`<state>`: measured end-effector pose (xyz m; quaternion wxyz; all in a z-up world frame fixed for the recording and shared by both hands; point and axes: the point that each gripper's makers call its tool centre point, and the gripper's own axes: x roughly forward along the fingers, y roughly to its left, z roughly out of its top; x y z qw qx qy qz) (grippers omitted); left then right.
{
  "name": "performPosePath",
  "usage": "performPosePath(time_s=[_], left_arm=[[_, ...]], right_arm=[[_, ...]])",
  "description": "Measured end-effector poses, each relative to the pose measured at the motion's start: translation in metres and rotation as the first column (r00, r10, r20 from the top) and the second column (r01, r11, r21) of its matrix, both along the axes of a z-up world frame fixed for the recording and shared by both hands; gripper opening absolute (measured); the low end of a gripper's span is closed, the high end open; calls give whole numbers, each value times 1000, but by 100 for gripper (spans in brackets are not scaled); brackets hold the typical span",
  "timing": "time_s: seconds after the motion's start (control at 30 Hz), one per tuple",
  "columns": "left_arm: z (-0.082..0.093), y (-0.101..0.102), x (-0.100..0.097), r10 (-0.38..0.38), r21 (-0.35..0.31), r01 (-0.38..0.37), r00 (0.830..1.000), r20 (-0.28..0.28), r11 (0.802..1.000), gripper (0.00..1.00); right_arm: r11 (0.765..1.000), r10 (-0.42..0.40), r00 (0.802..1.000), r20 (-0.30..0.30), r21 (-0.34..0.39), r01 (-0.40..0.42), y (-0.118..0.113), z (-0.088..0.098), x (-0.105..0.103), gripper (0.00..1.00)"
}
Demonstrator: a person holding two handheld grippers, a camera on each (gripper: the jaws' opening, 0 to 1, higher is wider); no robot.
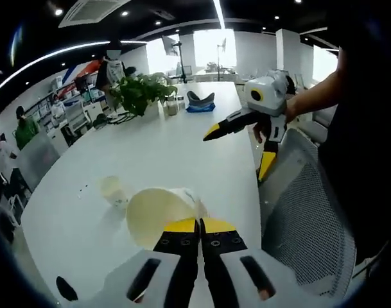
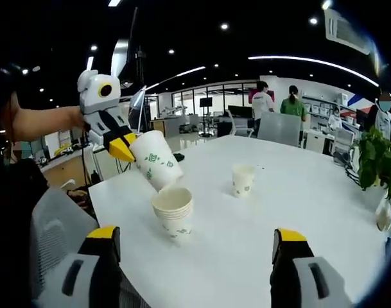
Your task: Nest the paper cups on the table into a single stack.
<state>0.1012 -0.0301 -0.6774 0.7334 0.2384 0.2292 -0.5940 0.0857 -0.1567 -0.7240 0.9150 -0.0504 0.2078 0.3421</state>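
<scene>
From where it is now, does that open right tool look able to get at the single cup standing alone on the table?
Probably yes. The right tool is open and empty, and bare table lies between it and the lone cup. The stack stands off to one side.

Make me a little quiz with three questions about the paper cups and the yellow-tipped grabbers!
1. True or false: the left gripper holds a paper cup tilted above the stack of cups.
2. How many cups stand alone on the white table, apart from the stack?
A) none B) one C) three
3. Fill in the blank: the right gripper has its jaws ____, with nothing between them.

Key
1. True. Its jaws are shut on the cup's rim.
2. B. A single cup stands further back on the table.
3. Open. Its two yellow-tipped jaws stand wide apart in the right gripper view.
</scene>
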Motion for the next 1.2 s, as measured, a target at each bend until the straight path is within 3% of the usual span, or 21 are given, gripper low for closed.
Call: performPosePath(time_s=[0.23,0.63,0.93,1.2], left_arm=[[-7,-2,1,-39,72,38,999,12,997,0],[-13,-5,5,-92,139,89,996,20,986,0],[-22,-13,3,-162,217,150,986,36,964,0],[-35,-15,3,-226,303,202,973,46,931,0]], right_arm=[[1000,-20,1000,-2,-19,20,-6,-15,0,100],[1000,-19,1000,-21,-10,19,-4,-22,-8,99],[1000,-28,999,-19,-6,28,-4,-21,-8,98],[1000,-28,999,-21,-4,28,-3,-21,-9,97]])
